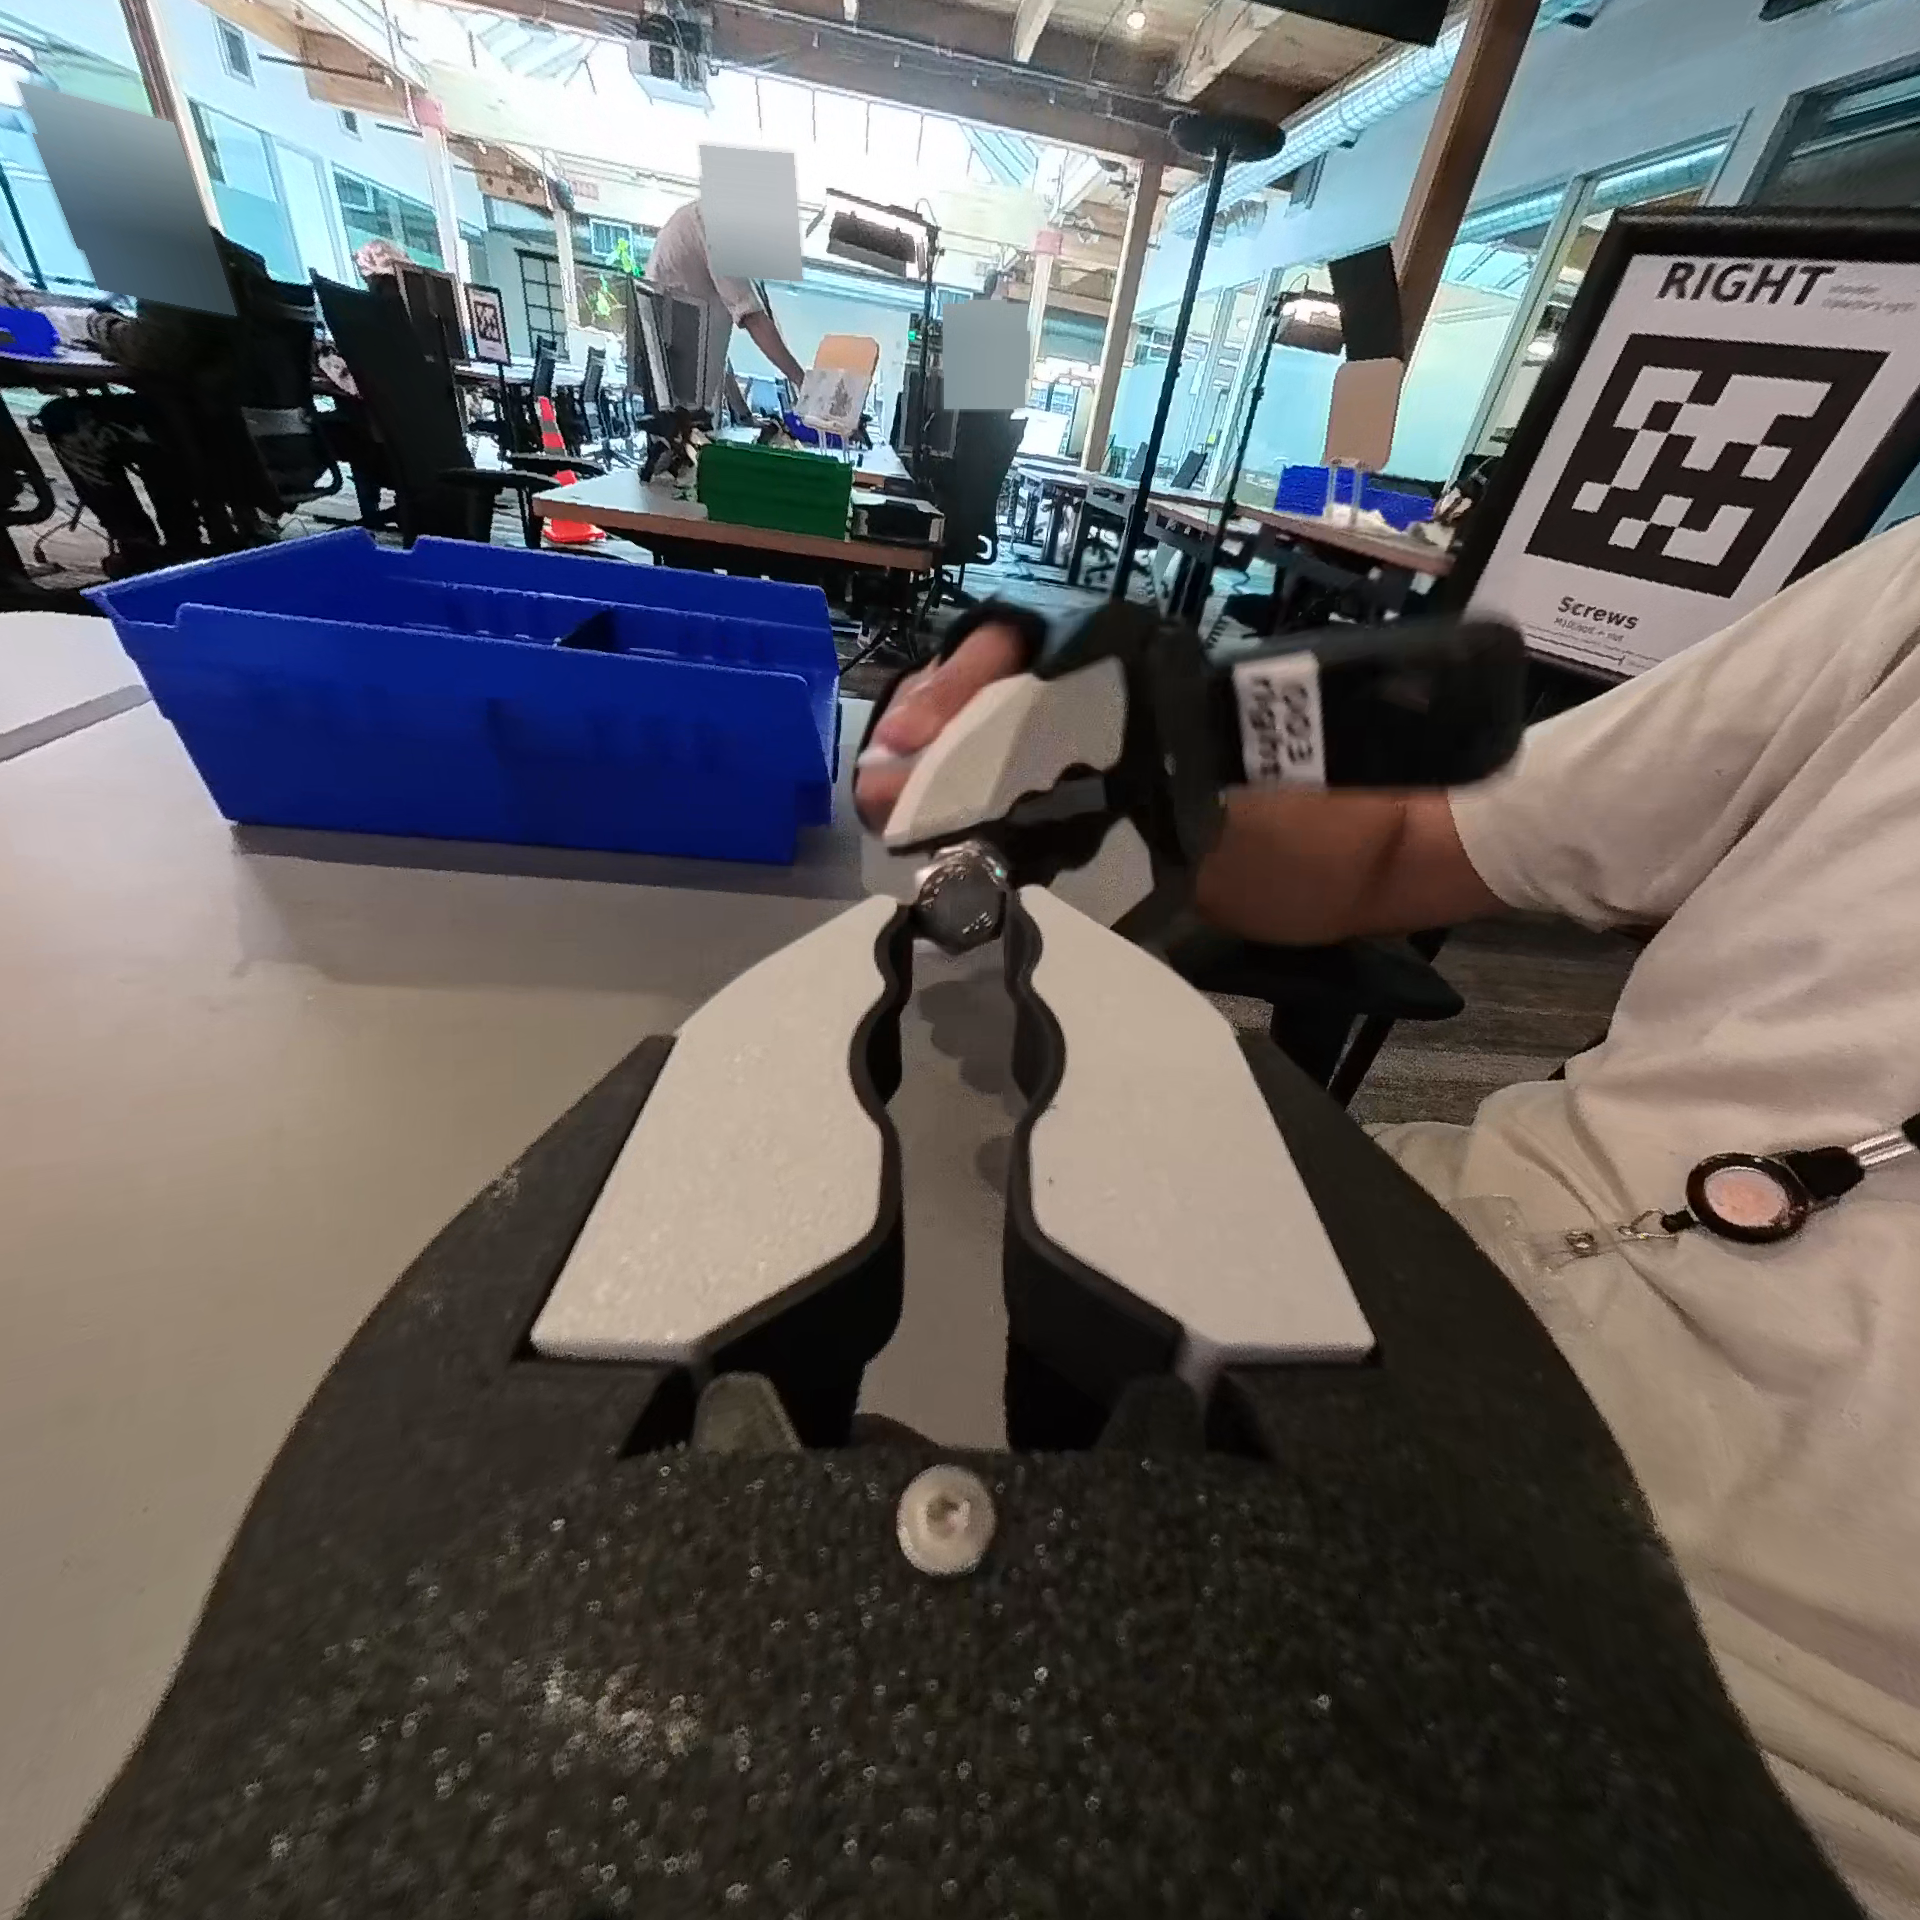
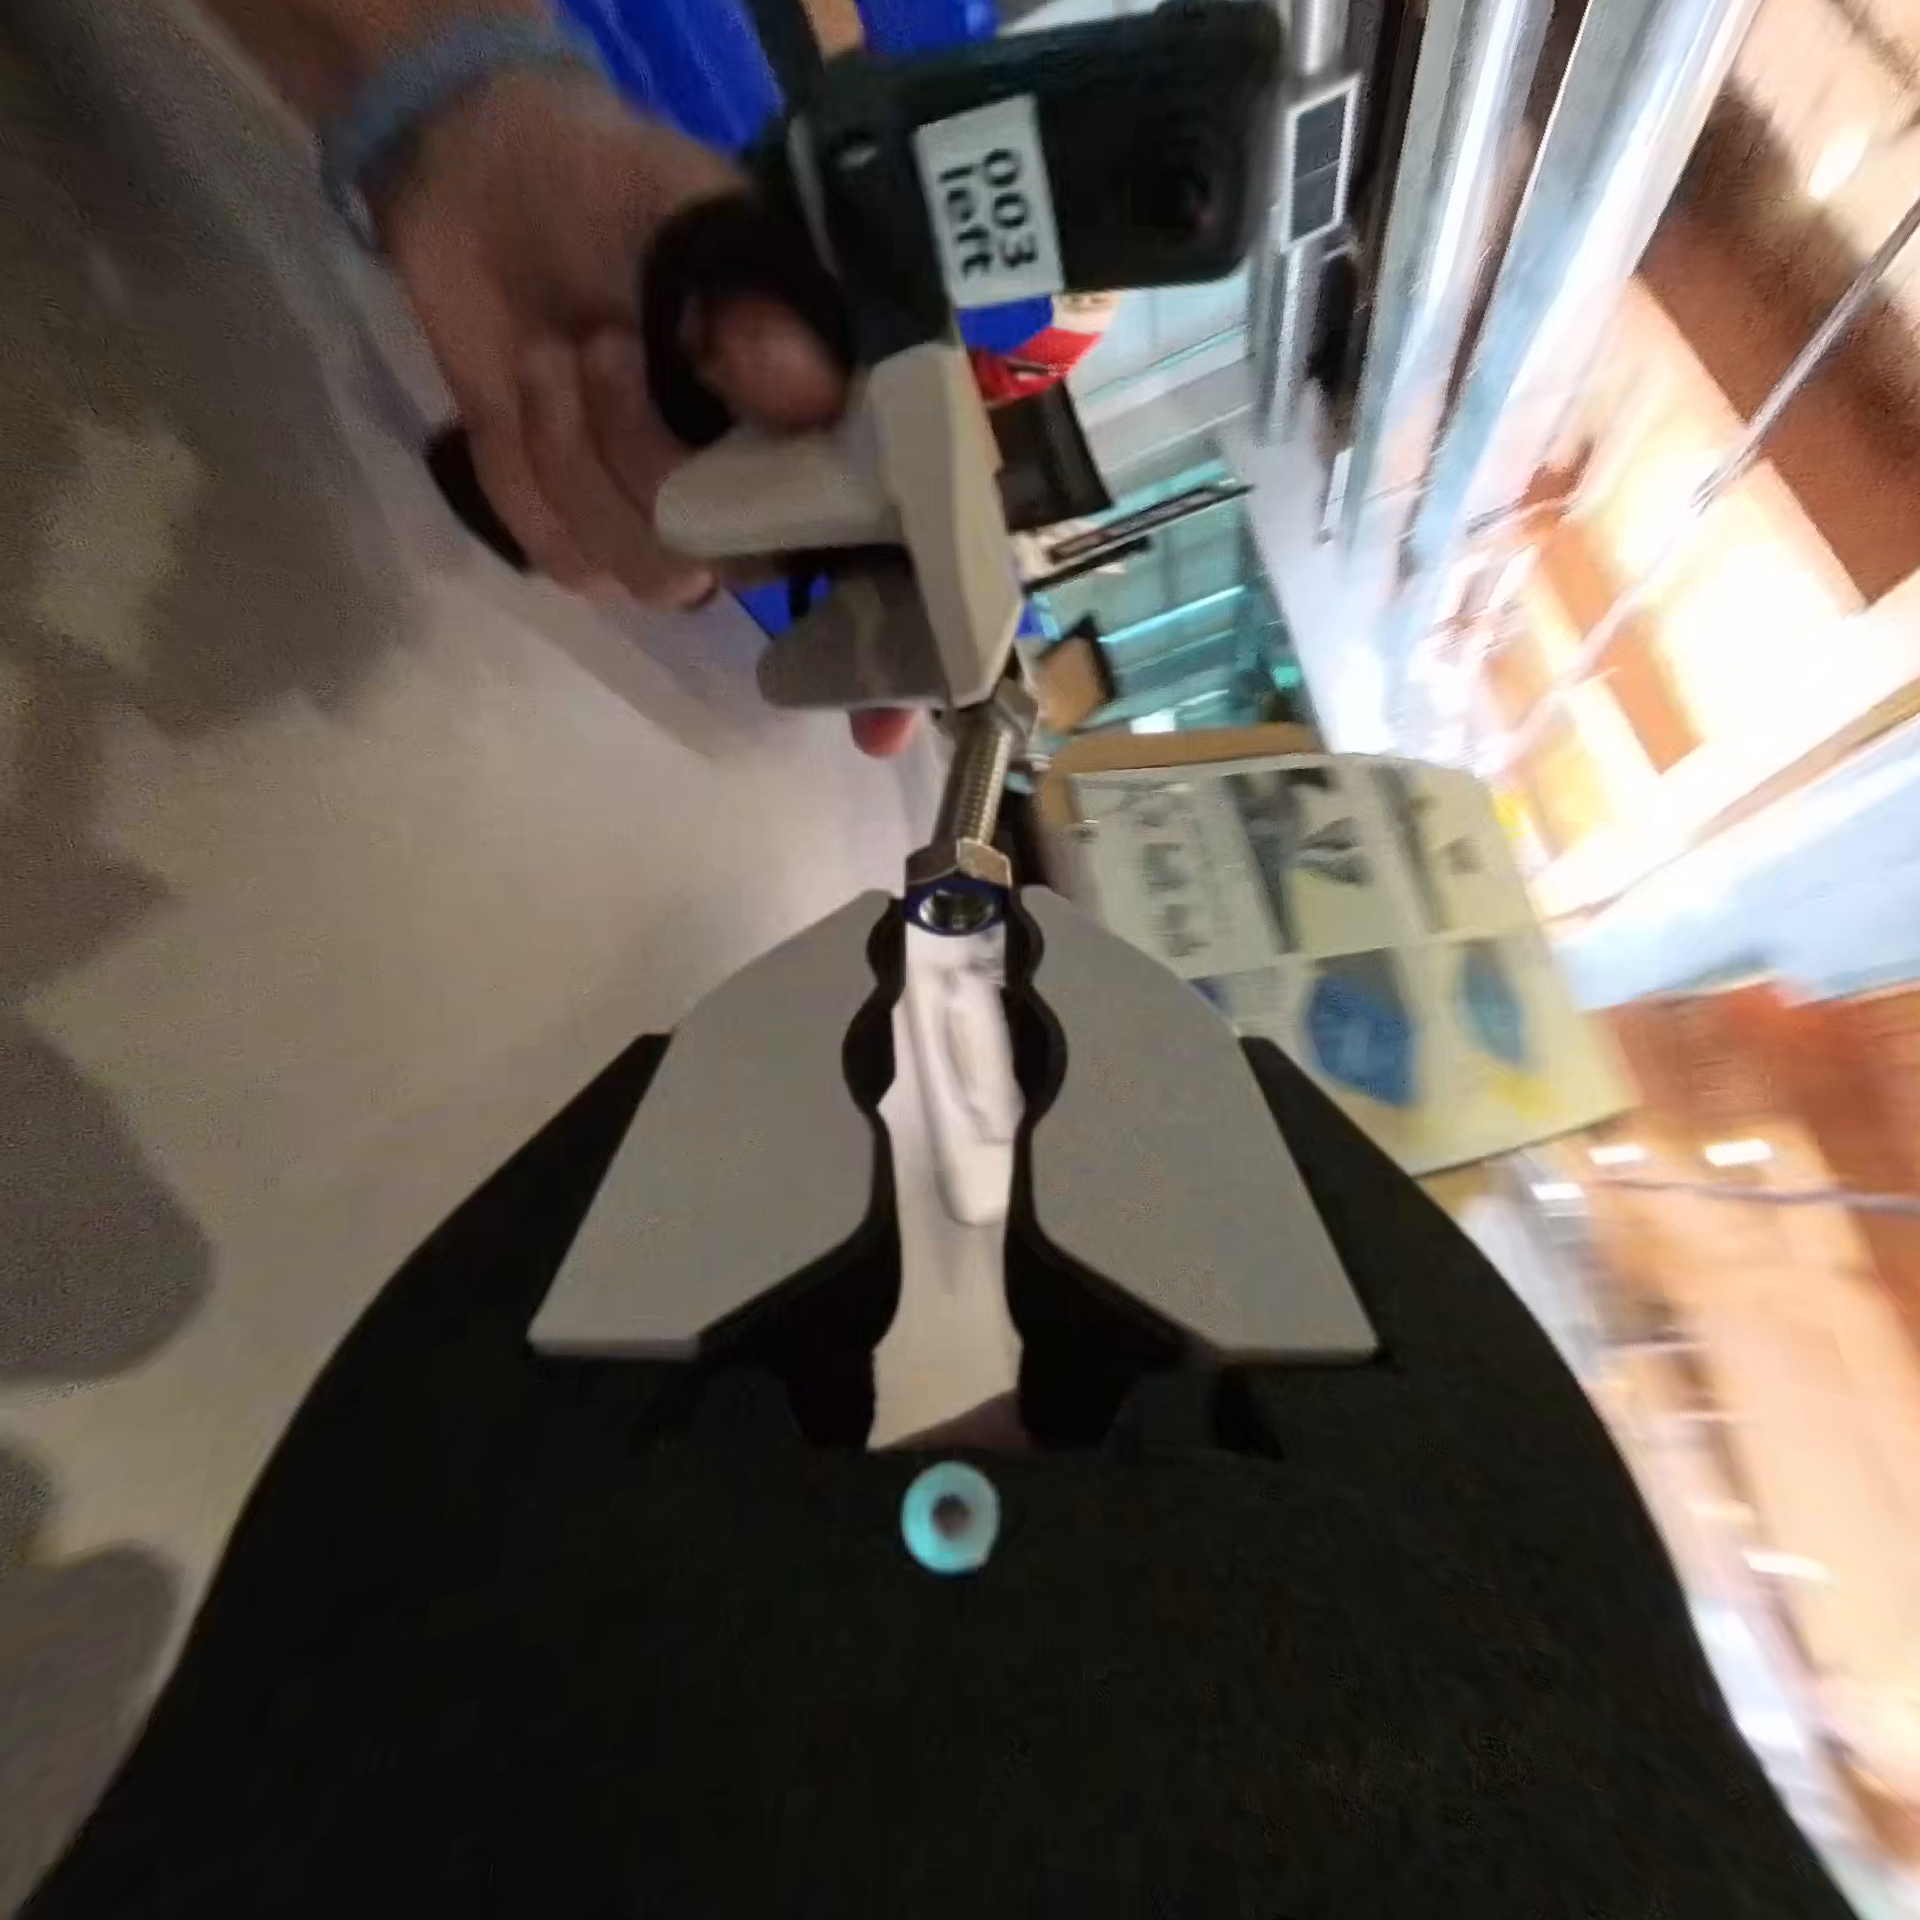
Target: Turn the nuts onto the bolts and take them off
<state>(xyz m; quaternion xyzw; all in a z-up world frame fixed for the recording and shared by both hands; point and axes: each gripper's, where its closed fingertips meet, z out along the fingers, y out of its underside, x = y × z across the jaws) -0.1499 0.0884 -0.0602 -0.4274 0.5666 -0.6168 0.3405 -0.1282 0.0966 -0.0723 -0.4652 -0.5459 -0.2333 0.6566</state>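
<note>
We see print on three things. At the right edge of the left wrist view stands a framed sign: a bold heading on top, a black-and-white square marker in the middle, smaller lines below. Near the middle of that view the right claw carries a white label on its black body. In the upper middle of the right wrist view the left claw bears a like label.
</note>
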